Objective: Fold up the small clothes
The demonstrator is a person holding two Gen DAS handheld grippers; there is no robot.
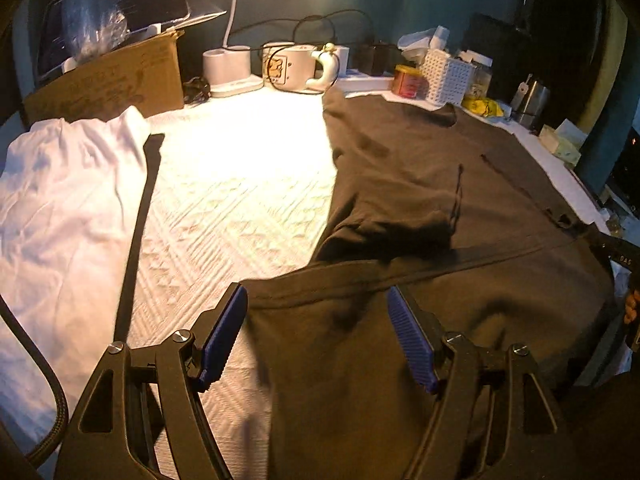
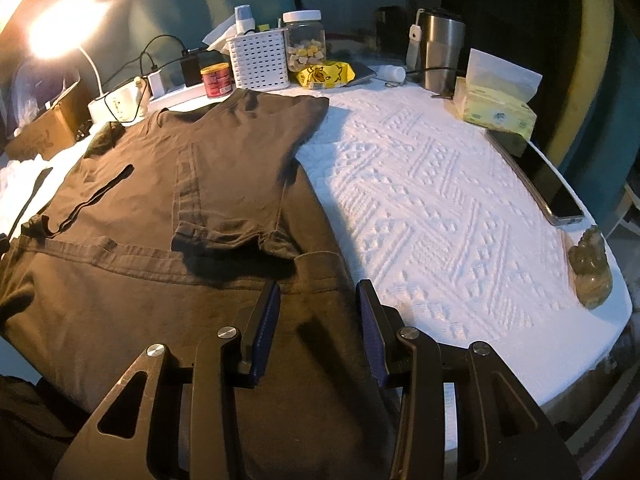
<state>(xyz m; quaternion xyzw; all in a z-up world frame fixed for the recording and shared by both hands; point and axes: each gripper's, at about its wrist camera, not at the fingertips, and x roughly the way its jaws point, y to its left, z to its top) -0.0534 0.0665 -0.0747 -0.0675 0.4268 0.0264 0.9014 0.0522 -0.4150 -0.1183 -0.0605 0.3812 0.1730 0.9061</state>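
Both grippers are angling down over the near hem of the brown shirt point(image 2: 168, 184), left gripper point(image 1: 318, 336) spread wide, right gripper point(image 2: 318, 332) half spread, neither pinching cloth, the shirt lying flat with sleeves folded inward at twelve o'clock.

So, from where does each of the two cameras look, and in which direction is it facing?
Left wrist: sits on the left gripper, looking down over the near left edge of the dark brown cotton T-shirt; open blue-padded jaws show.
Right wrist: sits on the right gripper, looking down over that shirt's near right edge; open jaws show.
Shared: the T-shirt, white textured tablecloth, white perforated plastic basket, red tin.
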